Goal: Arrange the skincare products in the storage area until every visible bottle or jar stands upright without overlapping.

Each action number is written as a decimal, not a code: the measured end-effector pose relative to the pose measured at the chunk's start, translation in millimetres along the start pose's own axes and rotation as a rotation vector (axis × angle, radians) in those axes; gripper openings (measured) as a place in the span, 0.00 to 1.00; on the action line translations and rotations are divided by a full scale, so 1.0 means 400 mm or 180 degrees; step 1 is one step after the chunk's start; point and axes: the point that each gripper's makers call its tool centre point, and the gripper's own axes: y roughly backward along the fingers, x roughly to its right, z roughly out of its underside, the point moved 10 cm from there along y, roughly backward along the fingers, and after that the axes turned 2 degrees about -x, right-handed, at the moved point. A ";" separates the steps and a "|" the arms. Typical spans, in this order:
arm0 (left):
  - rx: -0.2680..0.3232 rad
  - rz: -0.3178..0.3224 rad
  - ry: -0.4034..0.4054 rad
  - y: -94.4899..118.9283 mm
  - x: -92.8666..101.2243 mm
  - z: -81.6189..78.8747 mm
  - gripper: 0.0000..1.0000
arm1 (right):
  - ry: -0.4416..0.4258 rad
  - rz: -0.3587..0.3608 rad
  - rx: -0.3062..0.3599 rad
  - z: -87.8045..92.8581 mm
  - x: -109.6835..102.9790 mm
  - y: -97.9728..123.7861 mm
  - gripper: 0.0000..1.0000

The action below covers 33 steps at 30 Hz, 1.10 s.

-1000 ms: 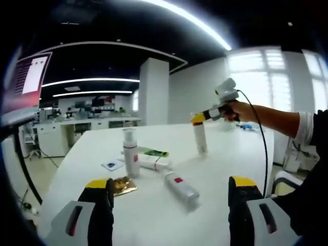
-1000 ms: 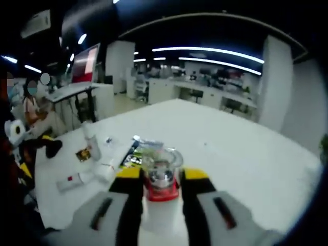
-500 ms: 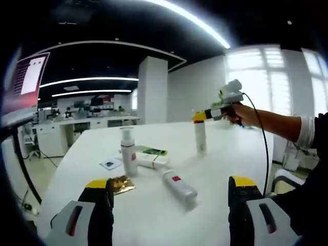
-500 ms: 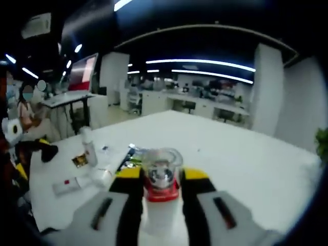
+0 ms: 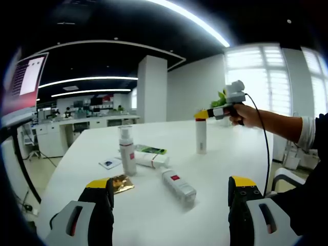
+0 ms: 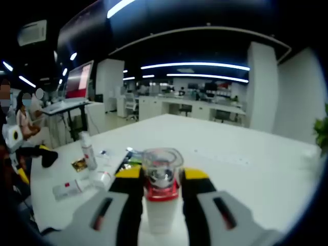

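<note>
Left gripper (image 5: 171, 197), seen in the left gripper view, stood with its jaws spread wide and nothing between them, low over the near edge of a white table (image 5: 225, 159). Beyond it a white bottle with a red mark (image 5: 179, 185) lay on its side. Left of that a pump bottle (image 5: 126, 152) stood upright, with a white tube (image 5: 150, 160) lying just behind it, touching a green packet (image 5: 152, 150). A gold sachet (image 5: 122, 183) lay near the left jaw and a small card (image 5: 110, 164) farther off. Far right, a hand (image 5: 245, 114) held the right gripper (image 5: 201, 115) at the cap of a tall bottle (image 5: 201, 136) standing upright on the table. No writing was legible.

Right gripper (image 6: 161, 180), in the right gripper view, was closed on the tall bottle (image 6: 162, 205) just under its clear cap, at its red collar. To the left lay the same cluster: pump bottle (image 6: 87, 151), sachet (image 6: 79, 165), fallen bottle (image 6: 65, 189). The other gripper (image 6: 43, 155) showed at the left edge, and a seated person (image 6: 25, 123) behind. Labels were too blurred to read.
</note>
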 end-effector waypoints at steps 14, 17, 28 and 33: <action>-0.0020 0.0009 -0.0022 0.000 0.007 0.004 0.94 | -0.0005 0.0019 0.0084 0.013 0.005 0.007 0.27; -0.0037 0.0007 -0.0020 -0.003 0.007 0.007 0.94 | -0.0005 0.0042 0.0101 0.019 0.003 0.010 0.27; -0.0049 0.0016 -0.0032 -0.006 0.012 0.007 0.94 | 0.0164 0.0083 0.0153 0.041 0.005 0.005 0.28; -0.0044 0.0010 -0.0032 -0.005 0.011 0.007 0.94 | 0.0004 0.0065 0.0306 0.056 0.010 0.003 0.28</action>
